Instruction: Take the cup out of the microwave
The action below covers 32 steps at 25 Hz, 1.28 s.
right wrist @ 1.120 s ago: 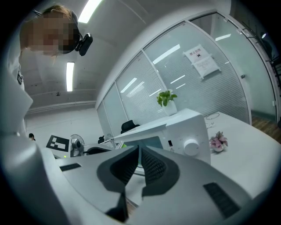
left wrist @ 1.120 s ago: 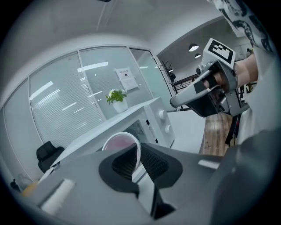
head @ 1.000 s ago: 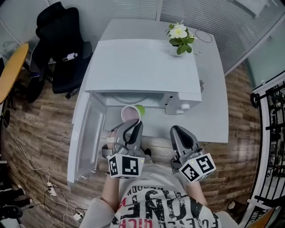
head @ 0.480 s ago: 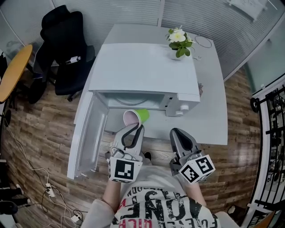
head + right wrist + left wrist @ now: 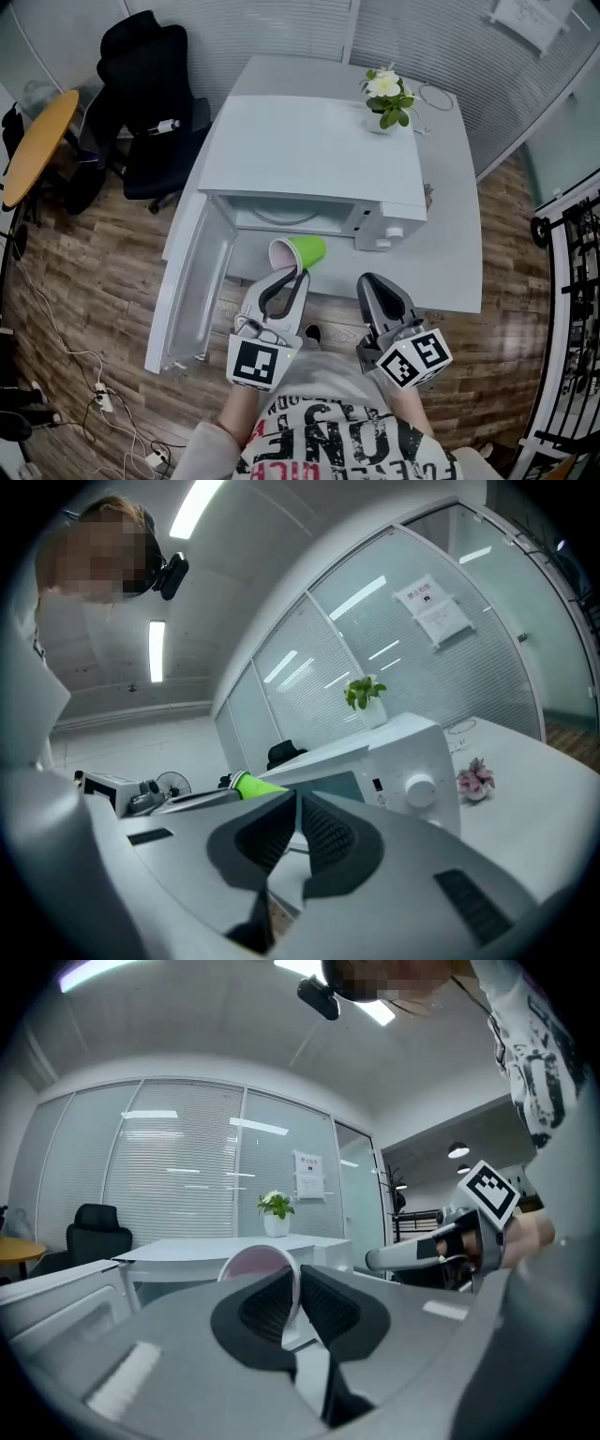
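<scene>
Rolled over, the cup (image 5: pixel 312 249) lies level, mouth left, left gripper (image 5: pixel 292 277) fingers pinching its rim; right gripper (image 5: pixel 371 282) closed.

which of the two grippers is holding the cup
The left gripper, at the head view's left: its jaws pinch the rim of the green cup. The right gripper is shut with nothing between its jaws.

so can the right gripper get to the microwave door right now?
Probably not directly. The door hangs open on the far left, and the left gripper, shut on the cup, sits between it and the right gripper.
</scene>
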Tool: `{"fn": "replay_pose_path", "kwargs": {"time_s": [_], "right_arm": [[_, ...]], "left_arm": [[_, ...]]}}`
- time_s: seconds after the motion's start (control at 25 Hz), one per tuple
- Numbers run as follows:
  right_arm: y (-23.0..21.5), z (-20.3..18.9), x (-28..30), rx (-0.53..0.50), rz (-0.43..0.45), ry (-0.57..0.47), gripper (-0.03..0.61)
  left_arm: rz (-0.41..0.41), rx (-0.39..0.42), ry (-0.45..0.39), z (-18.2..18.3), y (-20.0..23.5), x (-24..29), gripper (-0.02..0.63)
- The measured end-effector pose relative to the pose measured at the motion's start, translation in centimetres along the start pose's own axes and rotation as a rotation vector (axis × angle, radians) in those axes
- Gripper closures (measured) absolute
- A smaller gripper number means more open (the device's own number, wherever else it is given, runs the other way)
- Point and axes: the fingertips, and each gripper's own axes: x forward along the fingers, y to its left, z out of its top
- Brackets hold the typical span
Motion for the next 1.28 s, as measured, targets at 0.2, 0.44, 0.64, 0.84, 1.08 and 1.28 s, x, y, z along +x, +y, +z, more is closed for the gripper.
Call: {"fn": "replay_pose_path", "kwargs": {"time_s": [0.2,0.44,0.64,0.84,1.08,1.28], "right_arm": [[0.3,-0.1,-0.1,0.001,-0.012,-0.002,0.554],[0.6,0.0,-0.5,0.003,-0.053,-0.018,0.552],[1.4,-0.4,-0.5,-0.012,-0.101,-0.01,0.552],[3.2,-0.6,-0.3,-0.013,-0.122,-0.017,0.552],[5.1,-1.7,-0.6,-0.006,-0.157,-0.013,0.552],[6.1,-2.0,-1.3,-0.009,-0.185,-0.021,0.552]], "left_arm": [[-0.004,-0.071,-0.042,-0.2,1.0,-0.5,0.575],[-0.029,-0.092,-0.103,0.2,1.9,-1.4,0.575],[-0.063,-0.131,-0.142,0.9,2.5,-2.4,0.575],[-0.093,-0.132,-0.133,0.9,3.5,-4.0,0.575],[-0.123,-0.143,-0.127,0.3,4.7,-5.6,0.575],[-0.157,-0.156,-0.132,0.1,4.4,-6.4,0.575]]}}
